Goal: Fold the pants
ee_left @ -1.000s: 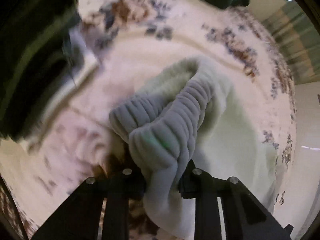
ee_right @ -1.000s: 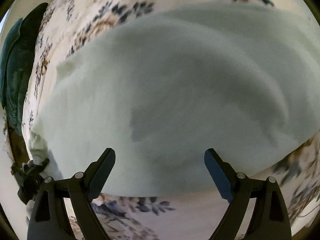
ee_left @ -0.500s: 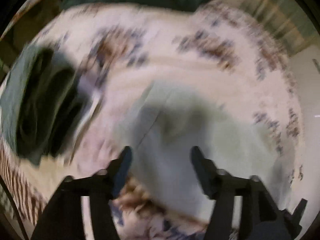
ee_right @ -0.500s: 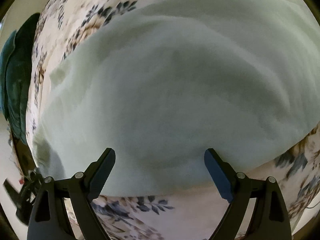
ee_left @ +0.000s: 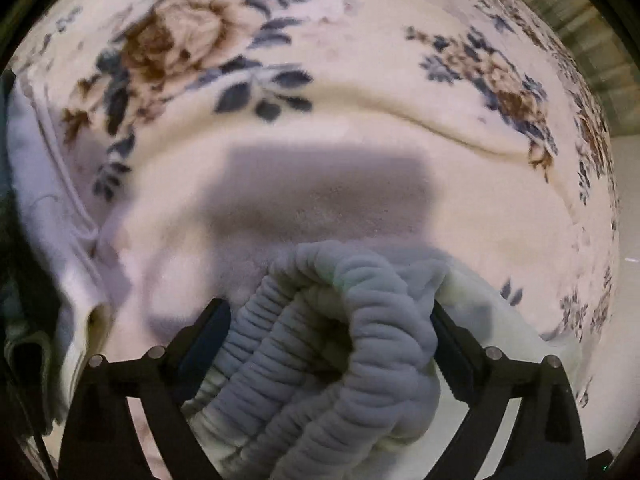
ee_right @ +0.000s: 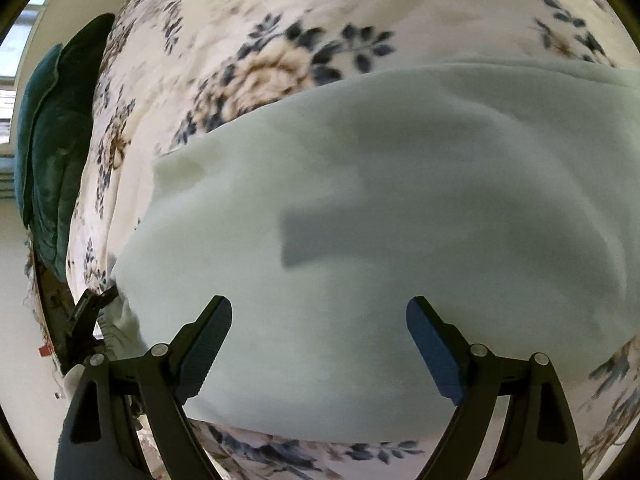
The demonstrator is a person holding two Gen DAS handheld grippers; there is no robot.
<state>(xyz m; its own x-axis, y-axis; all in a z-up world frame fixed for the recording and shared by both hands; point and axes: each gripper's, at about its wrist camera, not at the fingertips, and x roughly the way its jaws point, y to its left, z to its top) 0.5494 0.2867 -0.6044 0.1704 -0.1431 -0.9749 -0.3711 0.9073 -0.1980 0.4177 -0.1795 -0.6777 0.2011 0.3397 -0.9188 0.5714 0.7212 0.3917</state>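
The pale green fleece pants (ee_right: 400, 200) lie spread on a floral blanket (ee_right: 280, 40). Their ribbed waistband (ee_left: 312, 368) is bunched up in the left wrist view. My left gripper (ee_left: 324, 320) points down over it. Its jaws are opening, and the waistband sits between the wide-apart fingers, with cloth brushing the right finger (ee_left: 452, 344). My right gripper (ee_right: 320, 320) hovers open over the flat middle of the pants. Its jaws ease inward slightly with nothing between the pads. The left gripper's tip (ee_right: 92, 304) shows at the pants' left end.
The floral blanket (ee_left: 240, 60) covers the whole surface, with a fold across it. A white cloth (ee_left: 40, 200) and a dark garment (ee_left: 16, 320) lie at the left edge. A dark green cushion (ee_right: 52, 140) stands at the far left by a window.
My left gripper was shut on the waistband and has opened wide; it swung across the blanket and sank over the bunched band. The right gripper drew back a little, so more blanket shows.
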